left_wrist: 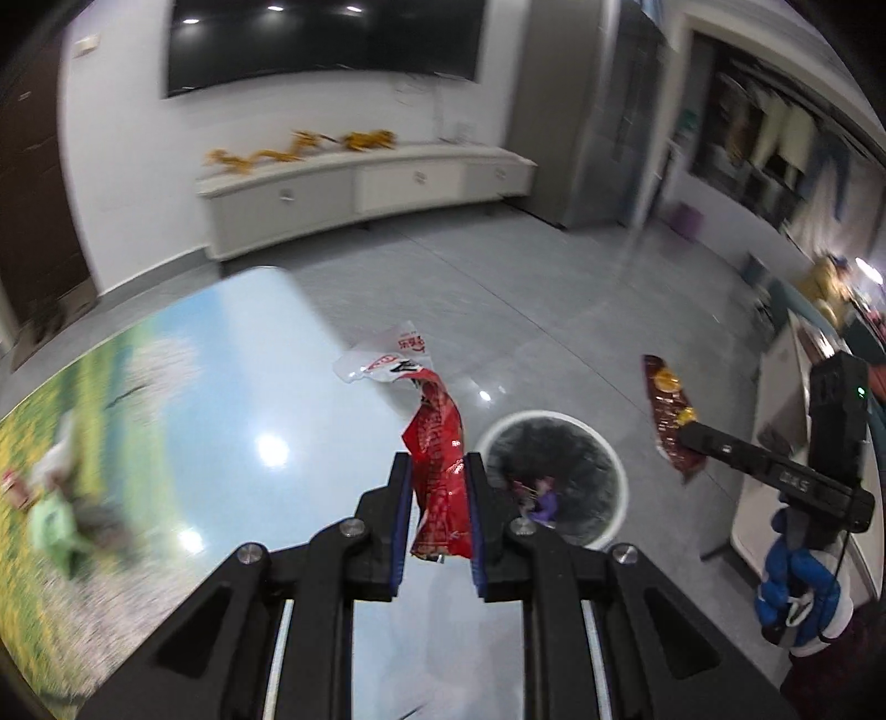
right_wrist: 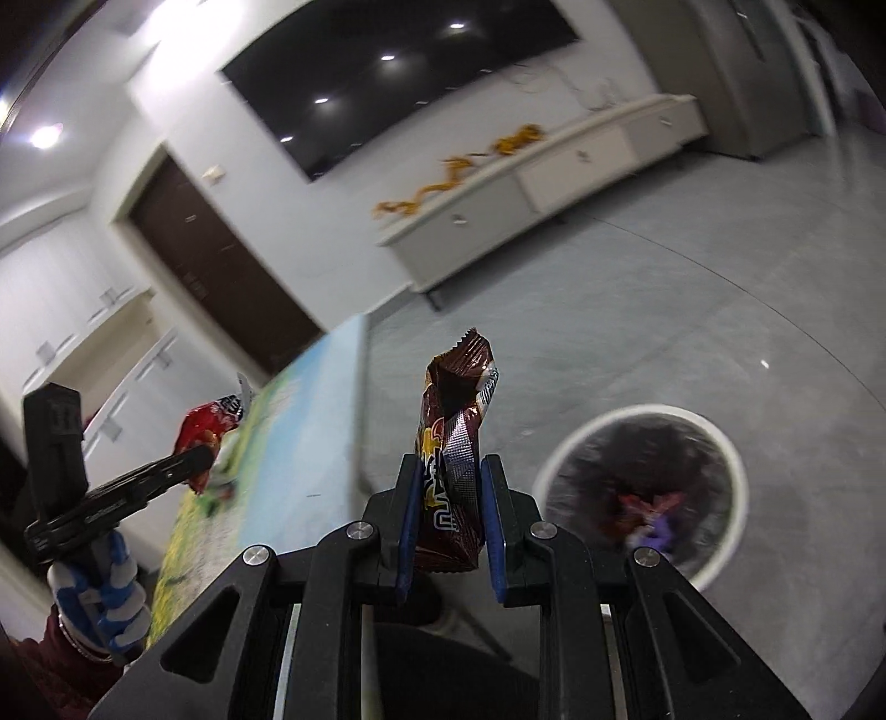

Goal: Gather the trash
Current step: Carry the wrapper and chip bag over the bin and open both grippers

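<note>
My left gripper (left_wrist: 438,471) is shut on a red snack wrapper (left_wrist: 440,471) with a white torn end, held above the table edge. My right gripper (right_wrist: 447,471) is shut on a dark brown snack wrapper (right_wrist: 451,443) held upright. In the left wrist view the right gripper (left_wrist: 686,429) shows at right holding the brown wrapper (left_wrist: 667,418). In the right wrist view the left gripper (right_wrist: 205,457) shows at left with the red wrapper (right_wrist: 207,426). A white-rimmed round bin (left_wrist: 612,465) with a dark liner stands on the floor below, with some trash inside; it also shows in the right wrist view (right_wrist: 725,443).
A table (left_wrist: 194,387) with a printed landscape top lies left, with blurred litter (left_wrist: 50,509) at its far left. A low white cabinet (left_wrist: 360,188) with yellow ornaments stands under a wall screen (left_wrist: 321,39). Grey floor (left_wrist: 554,288) lies around the bin.
</note>
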Demonstrator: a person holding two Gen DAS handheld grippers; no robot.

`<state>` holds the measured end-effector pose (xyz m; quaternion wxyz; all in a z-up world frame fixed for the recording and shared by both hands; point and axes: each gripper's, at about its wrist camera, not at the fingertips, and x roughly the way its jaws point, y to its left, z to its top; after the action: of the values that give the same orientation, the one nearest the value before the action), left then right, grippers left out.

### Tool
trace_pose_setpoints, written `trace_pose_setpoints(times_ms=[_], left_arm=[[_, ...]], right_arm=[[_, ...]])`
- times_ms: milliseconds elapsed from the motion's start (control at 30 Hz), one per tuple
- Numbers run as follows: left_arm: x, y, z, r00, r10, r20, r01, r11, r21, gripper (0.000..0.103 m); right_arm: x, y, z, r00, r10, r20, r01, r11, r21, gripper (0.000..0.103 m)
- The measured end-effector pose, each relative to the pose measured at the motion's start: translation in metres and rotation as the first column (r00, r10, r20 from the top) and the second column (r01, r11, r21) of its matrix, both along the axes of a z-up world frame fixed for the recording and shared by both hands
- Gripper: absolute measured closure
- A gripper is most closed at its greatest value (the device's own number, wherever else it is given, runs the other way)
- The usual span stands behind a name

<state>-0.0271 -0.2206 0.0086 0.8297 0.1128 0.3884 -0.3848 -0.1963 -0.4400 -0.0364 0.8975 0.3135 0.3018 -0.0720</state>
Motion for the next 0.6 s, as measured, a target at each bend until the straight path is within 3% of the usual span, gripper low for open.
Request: trace_pose_setpoints(times_ms=[300, 600], left_arm=[[-0.005, -0.117, -0.054, 0.979, -0.161, -0.126, 0.174, 0.98, 0.096, 0.086], [0.006, -0.175, -0.085, 0.96, -0.195, -0.203, 0.224, 0.966, 0.129, 0.085]], right_arm=[[-0.002, -0.05, -0.044, 0.99, -0.092, -0.11, 0.096, 0.995, 0.029, 0.081], [0.016, -0.073, -0.074, 0.978, -0.112, -0.174, 0.12, 0.992, 0.039, 0.076]])
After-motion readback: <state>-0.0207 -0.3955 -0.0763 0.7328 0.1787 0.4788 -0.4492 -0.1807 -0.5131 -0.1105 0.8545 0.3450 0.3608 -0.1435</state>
